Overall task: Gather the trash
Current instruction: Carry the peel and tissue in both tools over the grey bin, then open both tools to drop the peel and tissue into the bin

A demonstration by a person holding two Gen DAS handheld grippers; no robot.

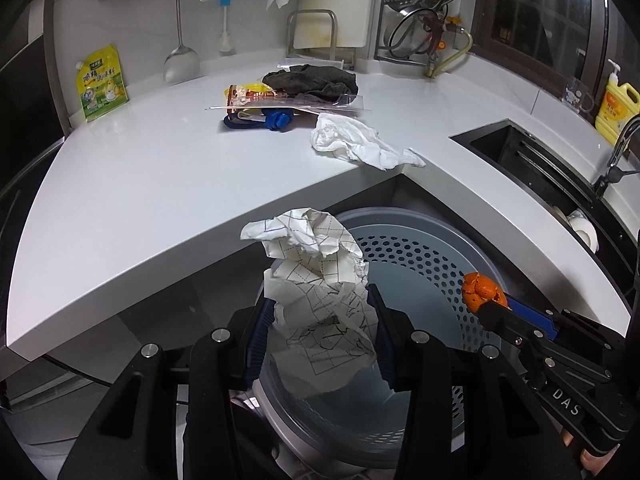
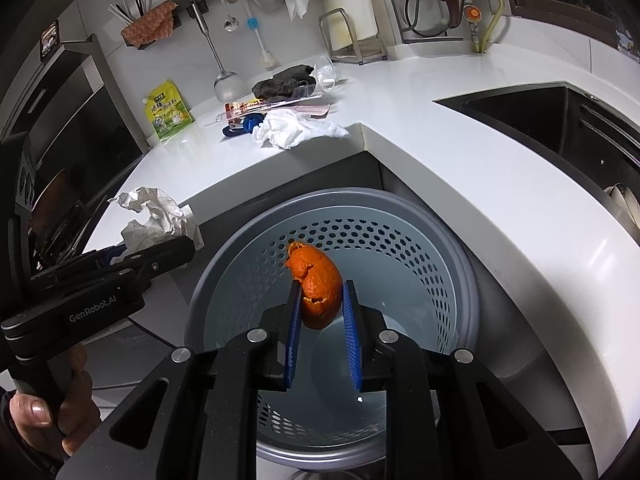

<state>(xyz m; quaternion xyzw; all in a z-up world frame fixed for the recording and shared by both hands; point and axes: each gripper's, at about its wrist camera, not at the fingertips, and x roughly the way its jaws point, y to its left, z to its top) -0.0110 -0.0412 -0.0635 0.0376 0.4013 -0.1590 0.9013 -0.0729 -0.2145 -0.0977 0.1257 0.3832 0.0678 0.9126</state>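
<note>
Both hands over the perforated grey bin (image 2: 448, 240) that sits in the notch of the white counter (image 1: 160, 168) — this reads as the drop step, two pieces of trash carried to the mouth at once.

Left claw (image 1: 320, 332): part-way open, blue pads pressed on a crumpled sheet of grid-printed paper (image 1: 320, 280); the wad stands up out of the pads, its lower half above the bin's near rim, its top against the counter edge in the left wrist view.

Right claw (image 2: 320, 320): narrow, closed on a piece of orange peel (image 2: 318, 280), which hangs well inside the bin opening, over the pale floor of the bin.

Nothing visible lying in the bin yet, as far as the views reach.

Next move, as I judge it — let go. The peel looks clear to fall straight in. The paper sits nearer the rim, so the left claw likely wants a little more reach over the opening first, or the wad may catch the edge.

Still on the counter: a crumpled white tissue (image 1: 360, 144) at the inner corner, a snack wrapper (image 1: 252, 94) and a dark rag (image 1: 310, 78) behind it.
</note>
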